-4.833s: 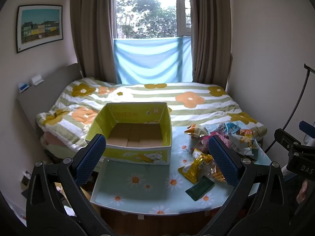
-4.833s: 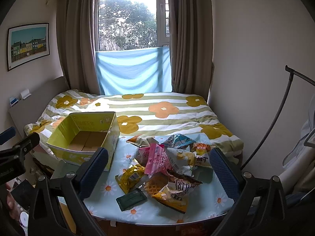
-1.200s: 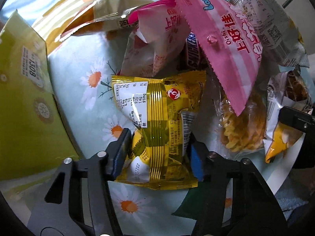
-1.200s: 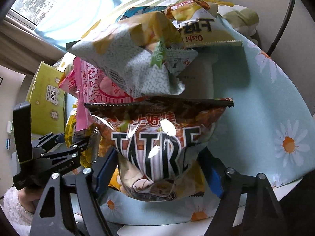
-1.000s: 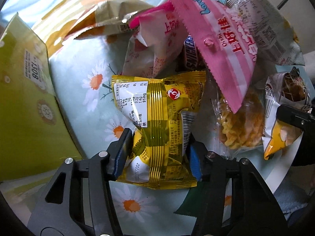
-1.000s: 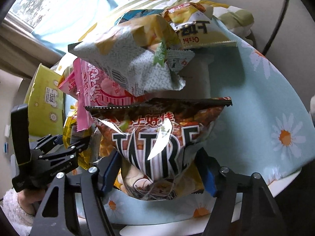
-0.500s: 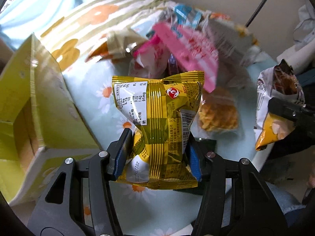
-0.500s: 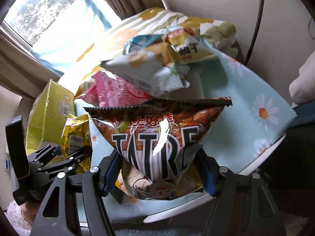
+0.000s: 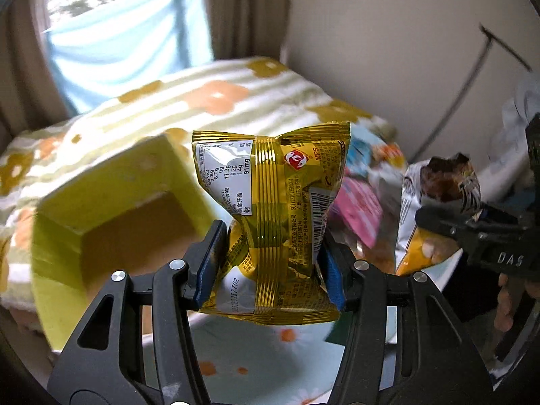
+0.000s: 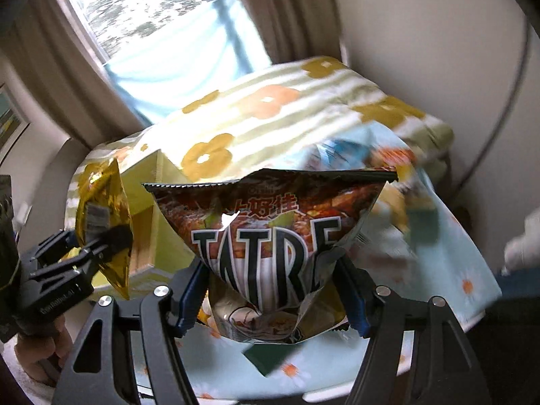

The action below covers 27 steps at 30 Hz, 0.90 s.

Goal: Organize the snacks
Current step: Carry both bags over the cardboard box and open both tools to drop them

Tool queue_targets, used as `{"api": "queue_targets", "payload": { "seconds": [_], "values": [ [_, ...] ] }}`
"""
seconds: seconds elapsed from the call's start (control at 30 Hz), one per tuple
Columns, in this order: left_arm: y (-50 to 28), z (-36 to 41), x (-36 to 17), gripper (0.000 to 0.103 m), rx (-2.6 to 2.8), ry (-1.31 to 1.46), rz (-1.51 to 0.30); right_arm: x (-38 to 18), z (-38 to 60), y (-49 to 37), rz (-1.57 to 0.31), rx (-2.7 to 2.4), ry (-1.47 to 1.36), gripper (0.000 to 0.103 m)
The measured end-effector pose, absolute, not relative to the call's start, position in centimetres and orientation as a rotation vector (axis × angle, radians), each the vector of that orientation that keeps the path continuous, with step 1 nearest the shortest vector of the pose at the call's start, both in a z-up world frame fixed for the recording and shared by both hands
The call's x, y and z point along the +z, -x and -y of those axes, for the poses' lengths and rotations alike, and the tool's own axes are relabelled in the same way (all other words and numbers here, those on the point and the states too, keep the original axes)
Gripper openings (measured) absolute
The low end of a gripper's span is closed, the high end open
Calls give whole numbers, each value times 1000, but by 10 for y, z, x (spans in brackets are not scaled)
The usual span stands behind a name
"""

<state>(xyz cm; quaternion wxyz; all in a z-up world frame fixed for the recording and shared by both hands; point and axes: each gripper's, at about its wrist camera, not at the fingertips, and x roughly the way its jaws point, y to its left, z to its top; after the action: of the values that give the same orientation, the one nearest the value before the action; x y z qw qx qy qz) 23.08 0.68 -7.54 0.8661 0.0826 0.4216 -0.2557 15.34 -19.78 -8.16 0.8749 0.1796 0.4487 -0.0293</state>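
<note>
Judging from what is shown, the task is at an early stage: two packets have been picked up, none is seen inside the yellow box [image 9: 111, 209], and a heap remains to be sorted.

In the left wrist view, a gold packet [image 9: 270, 222] is held upright and pinched at its lower half by the left claw [image 9: 270, 266], whose blue pads are pressed into both sides of the foil. The packet is carried clear of the surface [image 9: 270, 361], with the open box seen behind it and to the left. The cardboard floor of the box appears bare as far as it is visible, though the view is blurred.

In the right wrist view, a brown chip bag [image 10: 273, 246] with large black and white lettering is clamped low down by the right claw [image 10: 273, 300], its sealed top edge spread wide above the pads. It too is held off the daisy-patterned cloth.

Beyond both claws, a blurred pile of remaining snacks [image 9: 364, 182] is left on the surface near the bed [image 10: 270, 108], and a dark green flat packet [image 10: 266, 357] lies near the front edge. It is judged that both held packets are meant for the box, and that the rest of the pile must be moved afterwards.
</note>
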Motion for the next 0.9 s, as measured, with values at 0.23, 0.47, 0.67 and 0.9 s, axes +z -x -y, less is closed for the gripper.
{"api": "queue_targets", "payload": {
  "seconds": [0.23,0.47,0.67,0.9],
  "values": [
    [-259,-92,-46,49,-383,-71,-842,-57,120,-209,-915,94,-281,65],
    [-283,-165,-68,49,-254,-29,-881,-62,51,-259,-932,210,-220,65],
    [-304,-207,-107,49,-183,13,-990,-87,14,-293,-1008,265,-211,65],
    [-321,-210,-164,49,-117,35,-1140,-121,-9,-327,-1096,304,-123,65]
  ]
}}
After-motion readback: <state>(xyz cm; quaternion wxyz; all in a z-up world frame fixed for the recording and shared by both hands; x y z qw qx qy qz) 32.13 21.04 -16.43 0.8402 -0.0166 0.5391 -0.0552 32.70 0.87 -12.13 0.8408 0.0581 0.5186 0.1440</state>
